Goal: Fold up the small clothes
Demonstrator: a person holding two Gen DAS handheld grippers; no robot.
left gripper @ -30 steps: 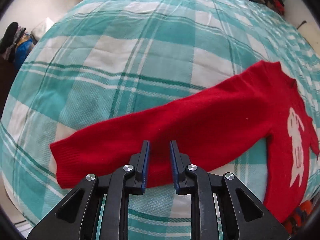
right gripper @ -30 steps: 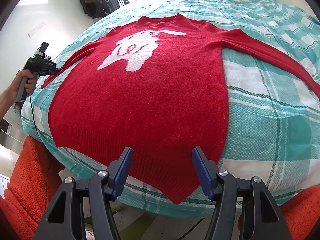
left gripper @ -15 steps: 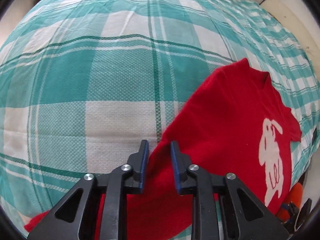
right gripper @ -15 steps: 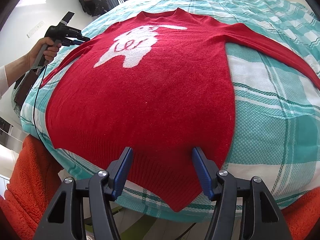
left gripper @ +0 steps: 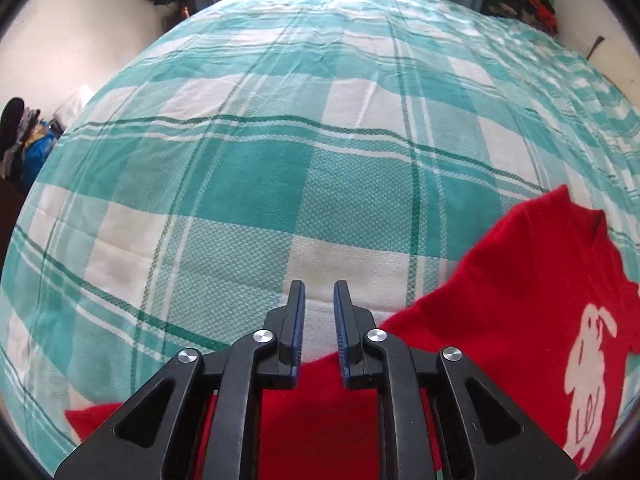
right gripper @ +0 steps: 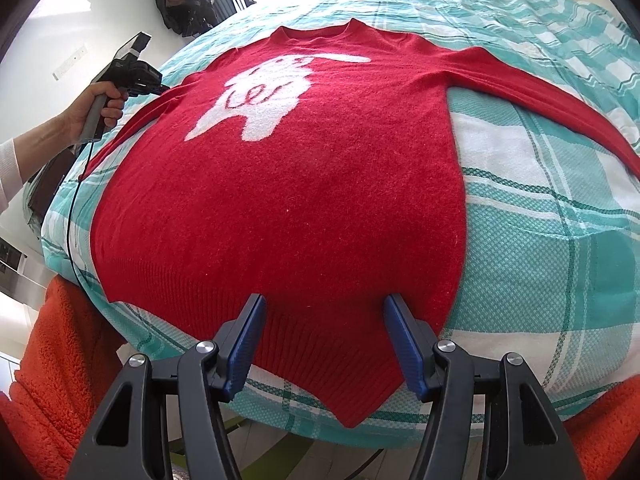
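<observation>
A red sweater (right gripper: 304,184) with a white animal motif lies flat, front up, on the teal plaid bedspread (right gripper: 560,264). My right gripper (right gripper: 324,316) is open wide and hovers over the ribbed hem near its lower corner. My left gripper (left gripper: 319,292) has its jaws a narrow gap apart with nothing between them; it hangs over the sweater's left sleeve (left gripper: 320,412), with its tips over bare bedspread (left gripper: 256,184). The same gripper (right gripper: 132,72) shows in the right wrist view, hand-held at the sweater's left shoulder. The sleeve cuff (left gripper: 86,420) peeks out at lower left.
An orange fleece blanket (right gripper: 60,360) hangs below the bed's near edge. Dark bags (right gripper: 184,4) hang by the far wall. Piled clothes (left gripper: 524,4) sit at the far right corner. Clutter (left gripper: 24,140) stands left of the bed.
My left gripper has swung away from the sleeve's middle toward the shoulder, its tips now past the sleeve edge over the bedspread. My right gripper has stayed put over the hem.
</observation>
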